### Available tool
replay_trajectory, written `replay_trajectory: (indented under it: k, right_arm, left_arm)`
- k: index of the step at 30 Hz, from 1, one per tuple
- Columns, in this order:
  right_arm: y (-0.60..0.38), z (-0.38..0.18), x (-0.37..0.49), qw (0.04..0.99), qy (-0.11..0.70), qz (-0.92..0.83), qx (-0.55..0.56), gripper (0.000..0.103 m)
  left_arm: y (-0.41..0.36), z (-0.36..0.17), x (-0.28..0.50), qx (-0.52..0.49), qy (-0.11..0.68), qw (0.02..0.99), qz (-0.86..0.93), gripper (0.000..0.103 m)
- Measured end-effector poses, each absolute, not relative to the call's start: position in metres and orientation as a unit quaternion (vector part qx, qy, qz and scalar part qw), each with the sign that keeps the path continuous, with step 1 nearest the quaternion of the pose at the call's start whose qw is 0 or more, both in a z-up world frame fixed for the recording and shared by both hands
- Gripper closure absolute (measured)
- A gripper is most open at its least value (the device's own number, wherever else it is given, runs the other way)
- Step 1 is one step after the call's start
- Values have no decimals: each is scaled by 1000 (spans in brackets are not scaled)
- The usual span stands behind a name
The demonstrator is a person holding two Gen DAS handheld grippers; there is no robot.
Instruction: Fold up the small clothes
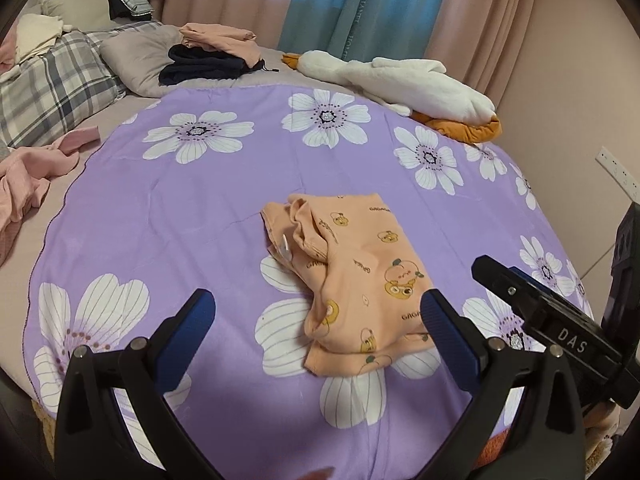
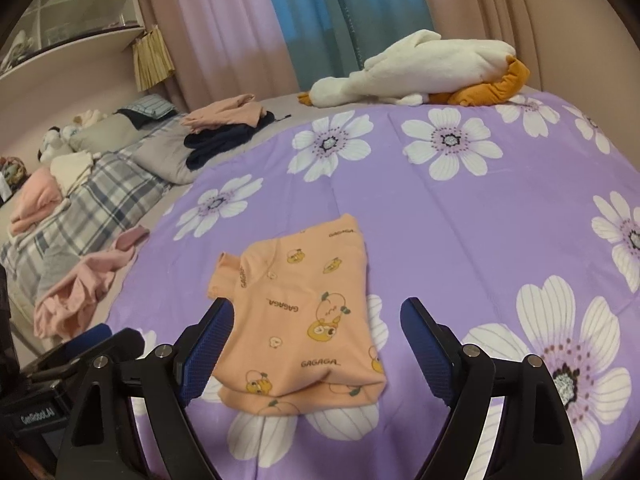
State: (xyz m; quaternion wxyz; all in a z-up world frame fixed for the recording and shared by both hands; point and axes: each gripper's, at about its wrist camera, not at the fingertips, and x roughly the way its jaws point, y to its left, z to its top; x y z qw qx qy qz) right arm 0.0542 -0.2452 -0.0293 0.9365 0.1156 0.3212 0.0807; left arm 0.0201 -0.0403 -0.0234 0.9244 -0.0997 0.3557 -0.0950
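Nearest our lenses, both grippers stand with fingers spread wide and nothing between them: the left gripper [image 1: 320, 312] and the right gripper [image 2: 316, 328] hover just short of the orange garment [image 2: 304, 320], touching none of it that we can see.

We record the garment as a small peach-orange top printed with cartoon bears and the word GAGAGA, folded into a compact, roughly rectangular bundle. From the right wrist view it lies fairly flat, with a short sleeve or cuff protruding at its far left corner. From the left wrist view the orange garment [image 1: 352, 276] shows bunched folds and a white tag along its far left edge. Its long axis runs from near the grippers away toward the curtains, slightly slanted.

It rests on the purple floral sheet [image 2: 460, 240]. Beyond lies a white plush goose [image 2: 424, 68]; to the left, pink clothes [image 2: 80, 288].
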Motion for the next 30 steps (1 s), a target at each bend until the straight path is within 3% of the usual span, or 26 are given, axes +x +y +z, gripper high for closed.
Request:
replay_trajectory:
  k: [30]
  right_arm:
    - [-244,-25,33,940,319,63,101,18]
  left_arm:
    - [-45,-16,0,-102,350,925,-109,1]
